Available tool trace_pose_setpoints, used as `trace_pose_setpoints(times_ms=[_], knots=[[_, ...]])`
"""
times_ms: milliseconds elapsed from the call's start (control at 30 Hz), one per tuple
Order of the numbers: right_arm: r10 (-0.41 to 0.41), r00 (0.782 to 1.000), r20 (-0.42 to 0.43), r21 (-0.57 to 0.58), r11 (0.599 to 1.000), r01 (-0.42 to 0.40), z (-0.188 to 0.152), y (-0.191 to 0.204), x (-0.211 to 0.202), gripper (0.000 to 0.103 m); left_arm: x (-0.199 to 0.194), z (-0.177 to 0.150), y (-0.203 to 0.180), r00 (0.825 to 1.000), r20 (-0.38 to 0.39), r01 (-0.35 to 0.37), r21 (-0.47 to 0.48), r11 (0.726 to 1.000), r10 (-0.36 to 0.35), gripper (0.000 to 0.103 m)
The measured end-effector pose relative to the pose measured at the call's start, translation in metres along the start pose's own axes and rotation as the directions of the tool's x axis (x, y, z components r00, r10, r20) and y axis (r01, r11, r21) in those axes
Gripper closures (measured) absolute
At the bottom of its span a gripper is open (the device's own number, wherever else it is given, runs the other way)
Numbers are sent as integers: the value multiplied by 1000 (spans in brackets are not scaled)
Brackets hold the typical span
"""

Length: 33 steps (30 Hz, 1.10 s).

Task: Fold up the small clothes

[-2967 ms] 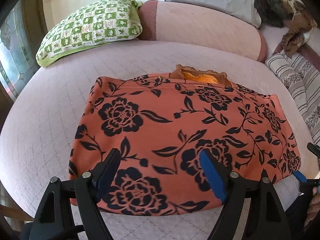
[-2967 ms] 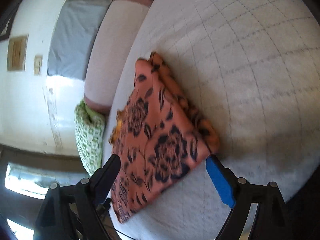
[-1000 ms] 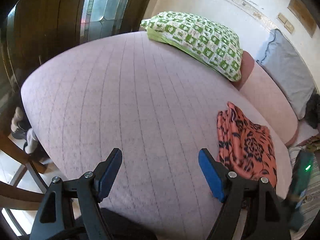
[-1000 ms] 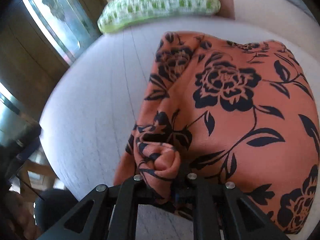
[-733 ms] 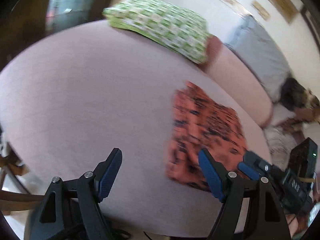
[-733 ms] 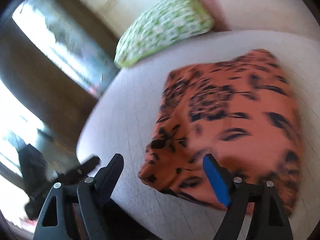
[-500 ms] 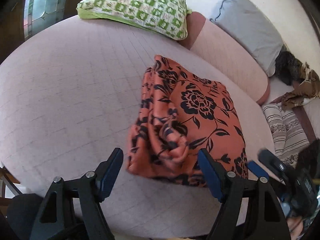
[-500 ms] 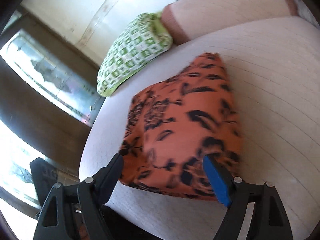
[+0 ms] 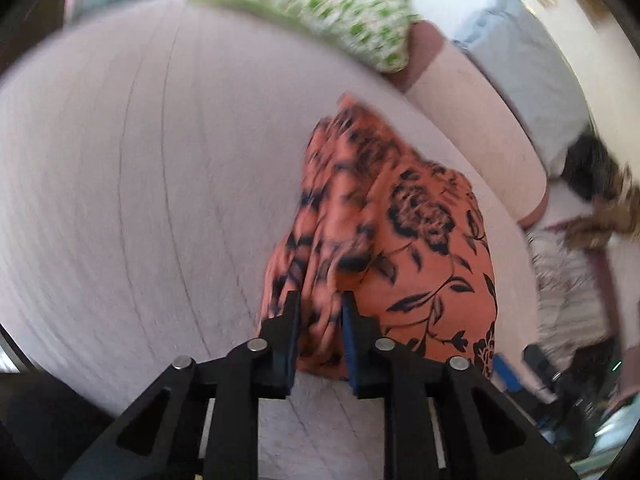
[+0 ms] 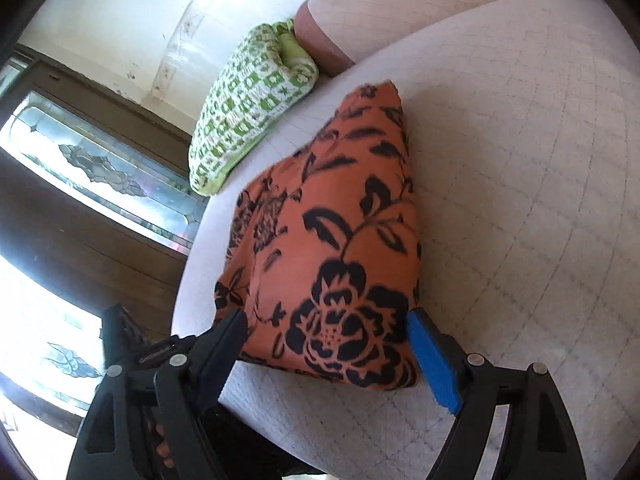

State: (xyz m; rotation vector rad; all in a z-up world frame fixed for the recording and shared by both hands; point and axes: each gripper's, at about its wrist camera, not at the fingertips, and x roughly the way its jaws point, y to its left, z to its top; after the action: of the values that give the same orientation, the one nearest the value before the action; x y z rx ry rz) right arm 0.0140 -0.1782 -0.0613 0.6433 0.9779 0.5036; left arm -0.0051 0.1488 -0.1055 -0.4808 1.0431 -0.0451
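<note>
Half a second back the left gripper [image 9: 318, 312] stood wide over the bunched corner; now its jaws are closing on that rumpled fold of the orange floral garment [image 9: 404, 248]. That garment lies folded near the front edge of the pale quilted bed [image 9: 140, 160], its near corner gathered up. Wide open and gripping nothing, the right gripper [image 10: 328, 344] straddles the garment's near edge. Behind sit a green checked pillow [image 10: 248, 112] and a pink bolster [image 9: 480, 128].
</note>
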Motion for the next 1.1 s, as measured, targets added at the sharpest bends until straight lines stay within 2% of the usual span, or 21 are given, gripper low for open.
trace_pose_setpoints(times_ms=[33, 100, 167, 200, 300, 367, 433, 500, 533, 600, 667, 767, 833, 867, 967, 1100], knots=[[-1, 1000, 9, -7, 1000, 1, 3, 0, -3, 19, -4, 7, -7, 1000, 24, -9, 36, 999, 8, 60], [-3, 1000, 25, -16, 1000, 3, 15, 0, -9, 16, -5, 26, -20, 998, 59, 3, 90, 996, -9, 46], [-17, 1000, 26, -31, 999, 18, 23, -1, -10, 16, 8, 47, -25, 998, 60, 23, 138, 990, -31, 44], [-24, 999, 25, -35, 999, 25, 28, -2, -8, 16, 21, 60, -26, 999, 49, 13, 149, 989, -20, 44], [-33, 999, 9, -42, 999, 34, 38, -4, -1, 16, 62, 91, -20, 998, -30, 57, 144, 988, -53, 45], [-35, 999, -6, -46, 998, 34, 41, -5, 4, 16, 90, 114, -21, 997, -56, 61, 157, 986, -52, 48], [-40, 999, -21, -52, 998, 38, 40, -7, 8, 16, 105, 128, -20, 995, -72, 77, 153, 985, -67, 65], [-51, 998, -44, -54, 997, 49, 37, -12, 14, 16, 116, 140, -21, 994, -64, 97, 196, 976, -86, 80], [-55, 997, -54, -53, 997, 52, 35, -14, 16, 16, 122, 143, -21, 993, -62, 108, 226, 968, -97, 82], [-69, 994, -81, -44, 997, 65, 32, -22, 24, 16, 140, 143, -10, 989, -101, 125, 231, 965, -104, 81], [-79, 991, -105, -29, 997, 76, 31, -27, 29, 16, 143, 146, -2, 983, -102, 173, 205, 963, -155, 80], [-54, 993, -109, -12, 999, 53, 34, -29, 28, 16, 135, 147, -9, 986, -98, 159, 248, 956, -138, 77], [-15, 996, -88, 13, 1000, 16, 40, -30, 22, 16, 119, 144, -18, 992, -72, 122, 278, 953, -105, 55], [5, 997, -76, 34, 999, -2, 41, -33, 19, 16, 108, 140, -21, 994, -52, 110, 288, 951, -99, 52], [67, 994, -90, 121, 991, -56, 43, -45, 20, 15, 66, 120, -37, 995, 5, 96, 346, 933, -104, 50], [196, 966, -169, 248, 957, -151, 37, -56, 39, 15, 30, 74, -74, 978, 24, 179, 401, 899, -206, 46]])
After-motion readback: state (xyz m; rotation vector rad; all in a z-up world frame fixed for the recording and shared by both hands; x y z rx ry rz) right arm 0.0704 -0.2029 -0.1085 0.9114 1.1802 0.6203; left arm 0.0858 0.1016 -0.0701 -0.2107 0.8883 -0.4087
